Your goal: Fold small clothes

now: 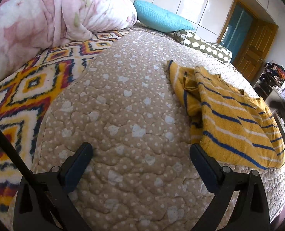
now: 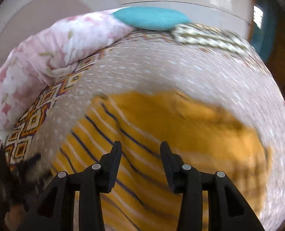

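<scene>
Your left gripper [image 1: 141,150] hangs over the quilt [image 1: 123,100] with its jaws spread wide and nothing between them; only bare quilted fabric shows in the gap. Its right finger [image 1: 204,165] sits just beside the near edge of the sweater [image 1: 232,119], and you cannot tell from this view whether the pad touches the knit.

Your right gripper [image 2: 140,148] is partly open, jaws apart, tilted down over the sweater [image 2: 161,134]. Striped knit fills the gap between the fingers [image 2: 113,161], but the pads are not pressing on it and no cloth is lifted or pinched. That view is heavily smeared, so fine contact cannot be read.

The sweater, mustard with blue and white stripes, lies loosely on the quilt toward the bed's right side. In the left view one sleeve is bunched up along its left edge and the body spreads flat toward the bed's edge.

Behind it sit a pink floral duvet [image 1: 46,15], a teal pillow [image 1: 161,19] and a dotted cushion [image 1: 204,44]. A zigzag blanket [image 1: 27,88] covers the bed's left side.
</scene>
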